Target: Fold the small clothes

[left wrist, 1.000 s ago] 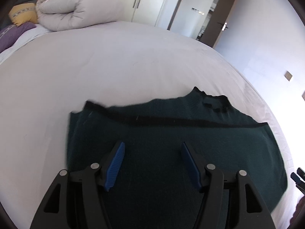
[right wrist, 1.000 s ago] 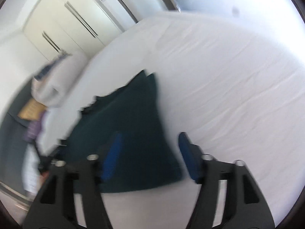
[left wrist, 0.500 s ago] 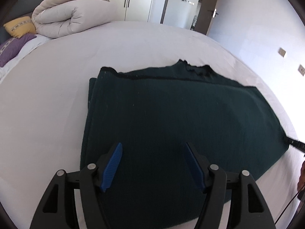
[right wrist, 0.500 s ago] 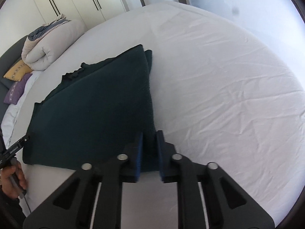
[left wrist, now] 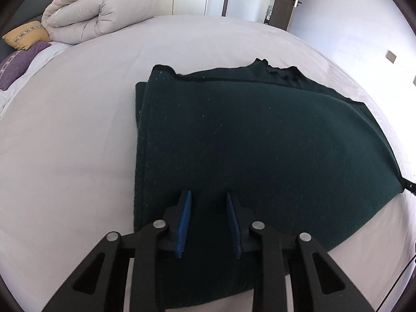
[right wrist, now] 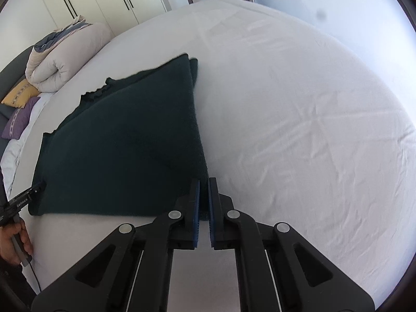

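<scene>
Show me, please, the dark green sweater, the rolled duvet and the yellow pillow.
dark green sweater (left wrist: 260,140), left wrist view, middle of its top layer.
rolled duvet (left wrist: 96,15), left wrist view, its rounded side.
yellow pillow (left wrist: 26,35), left wrist view, its patterned face.

The sweater's near hem is perhaps hidden under the left tongs.

The sweater was dark green; the bed sheet white — one pillow mustard with a patterned band, another purple.

white-sheeted bed carries a folded dark green sweater. rolled duvet and two pillows lie far back.
</scene>
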A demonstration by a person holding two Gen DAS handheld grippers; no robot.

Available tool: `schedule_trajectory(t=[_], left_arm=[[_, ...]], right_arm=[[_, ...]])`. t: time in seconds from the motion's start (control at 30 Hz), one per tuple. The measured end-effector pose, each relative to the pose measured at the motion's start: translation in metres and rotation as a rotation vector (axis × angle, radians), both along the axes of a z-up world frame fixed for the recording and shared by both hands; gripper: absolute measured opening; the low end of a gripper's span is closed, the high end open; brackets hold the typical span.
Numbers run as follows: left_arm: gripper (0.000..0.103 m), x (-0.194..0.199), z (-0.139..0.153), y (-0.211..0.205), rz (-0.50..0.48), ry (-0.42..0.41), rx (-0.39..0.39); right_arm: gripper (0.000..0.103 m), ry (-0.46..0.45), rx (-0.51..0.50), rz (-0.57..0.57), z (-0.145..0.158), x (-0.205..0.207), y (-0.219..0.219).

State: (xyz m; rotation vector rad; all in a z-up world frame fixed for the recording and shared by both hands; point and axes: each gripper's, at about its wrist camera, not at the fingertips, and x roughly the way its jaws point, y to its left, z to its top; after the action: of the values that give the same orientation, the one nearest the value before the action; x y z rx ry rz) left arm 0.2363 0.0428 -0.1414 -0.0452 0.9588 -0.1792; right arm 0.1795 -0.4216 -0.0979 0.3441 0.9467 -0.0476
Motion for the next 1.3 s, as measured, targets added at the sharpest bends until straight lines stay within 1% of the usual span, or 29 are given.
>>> schedule_trajectory(t=[0.07, 0.13, 0.2, 0.27, 0.33, 0.37, 0.4, 0.43, 0.47, 0.5, 0.53, 0.57, 0.6, 0.67, 0.7, 0.77, 0.8, 0.87, 0.9, 0.93, 0.97, 1.0, 1.03, 1.07, 1.13, 1.2, 1.27, 1.3], left_arm=[[0.029, 0.0, -0.001, 0.0, -0.002, 0.001, -0.003], [0.029, -0.001, -0.002, 0.001, -0.006, 0.004, -0.004], [0.029, -0.001, -0.001, 0.002, -0.009, 0.013, -0.004], [0.027, -0.002, -0.002, 0.005, -0.012, 0.022, -0.012], [0.026, -0.003, -0.003, 0.008, -0.011, 0.026, -0.031], [0.026, -0.004, -0.003, 0.011, -0.01, 0.027, -0.043], [0.025, -0.004, -0.004, 0.012, -0.008, 0.028, -0.052], [0.025, -0.005, -0.003, 0.013, -0.006, 0.028, -0.056], [0.025, -0.005, -0.003, 0.013, -0.005, 0.026, -0.054], [0.025, -0.006, -0.003, 0.013, -0.001, 0.022, -0.052], [0.025, -0.006, -0.003, 0.013, 0.005, 0.02, -0.053], [0.025, -0.007, -0.003, 0.012, 0.014, 0.017, -0.054], [0.025, -0.008, -0.003, 0.012, 0.018, 0.014, -0.051], [0.025, -0.01, -0.003, 0.01, 0.028, 0.011, -0.037], [0.025, -0.01, -0.003, 0.009, 0.032, 0.01, -0.028], [0.025, -0.01, -0.003, 0.005, 0.041, 0.008, -0.006], [0.025, -0.011, -0.003, 0.004, 0.043, 0.006, 0.007], [0.026, -0.011, -0.003, 0.001, 0.044, 0.003, 0.025], [0.026, -0.012, -0.003, 0.001, 0.044, 0.002, 0.034], [0.026, -0.012, -0.004, 0.0, 0.043, 0.0, 0.042], [0.026, -0.011, -0.004, -0.002, 0.04, -0.002, 0.05], [0.026, -0.011, -0.004, -0.002, 0.038, -0.004, 0.056], [0.026, -0.012, -0.004, -0.003, 0.036, -0.007, 0.06], [0.026, -0.012, -0.005, -0.002, 0.035, -0.01, 0.061], [0.026, -0.012, -0.005, -0.002, 0.034, -0.014, 0.064], [0.026, -0.014, -0.006, -0.001, 0.035, -0.02, 0.068], [0.026, -0.015, -0.006, -0.001, 0.035, -0.025, 0.071], [0.026, -0.015, -0.006, -0.001, 0.036, -0.026, 0.07]], right_arm=[[0.004, -0.005, 0.024, -0.01, -0.004, 0.0, -0.004], [0.005, -0.036, 0.069, -0.021, -0.007, 0.003, -0.01], [0.005, -0.048, 0.102, -0.038, -0.01, 0.007, -0.017], [0.007, -0.048, 0.102, -0.041, -0.011, 0.009, -0.017], [0.012, -0.029, 0.085, -0.03, -0.012, 0.006, -0.015], [0.018, -0.022, 0.076, -0.031, -0.011, 0.005, -0.014], [0.028, -0.017, 0.06, -0.042, -0.007, 0.0, -0.014], [0.034, -0.015, 0.035, -0.073, -0.001, -0.007, -0.014], [0.047, -0.021, 0.02, -0.101, 0.005, -0.013, -0.015], [0.053, -0.045, 0.003, -0.142, 0.014, -0.021, -0.016], [0.053, -0.1, 0.002, -0.168, 0.028, -0.029, -0.015], [0.053, -0.125, 0.012, -0.161, 0.035, -0.032, -0.014], [0.053, -0.162, 0.053, -0.116, 0.047, -0.031, -0.004], [0.053, -0.187, 0.14, -0.022, 0.057, -0.023, 0.016], [0.053, -0.186, 0.224, 0.078, 0.059, -0.011, 0.037], [0.053, -0.16, 0.319, 0.199, 0.054, 0.008, 0.073], [0.053, -0.139, 0.355, 0.242, 0.048, 0.018, 0.09], [0.051, -0.08, 0.42, 0.318, 0.031, 0.037, 0.122], [0.051, -0.06, 0.434, 0.333, 0.025, 0.043, 0.131], [0.051, -0.018, 0.453, 0.356, 0.012, 0.055, 0.145], [0.051, 0.014, 0.465, 0.365, 0.003, 0.06, 0.152], [0.05, 0.065, 0.47, 0.358, -0.013, 0.067, 0.158], [0.048, 0.084, 0.466, 0.341, -0.02, 0.07, 0.158], [0.042, 0.086, 0.474, 0.329, -0.025, 0.071, 0.155], [0.04, 0.073, 0.516, 0.3, -0.029, 0.071, 0.138], [0.04, 0.047, 0.513, 0.251, -0.028, 0.064, 0.118], [0.04, 0.016, 0.499, 0.179, -0.028, 0.057, 0.089], [0.04, -0.005, 0.499, 0.115, -0.027, 0.05, 0.069]])
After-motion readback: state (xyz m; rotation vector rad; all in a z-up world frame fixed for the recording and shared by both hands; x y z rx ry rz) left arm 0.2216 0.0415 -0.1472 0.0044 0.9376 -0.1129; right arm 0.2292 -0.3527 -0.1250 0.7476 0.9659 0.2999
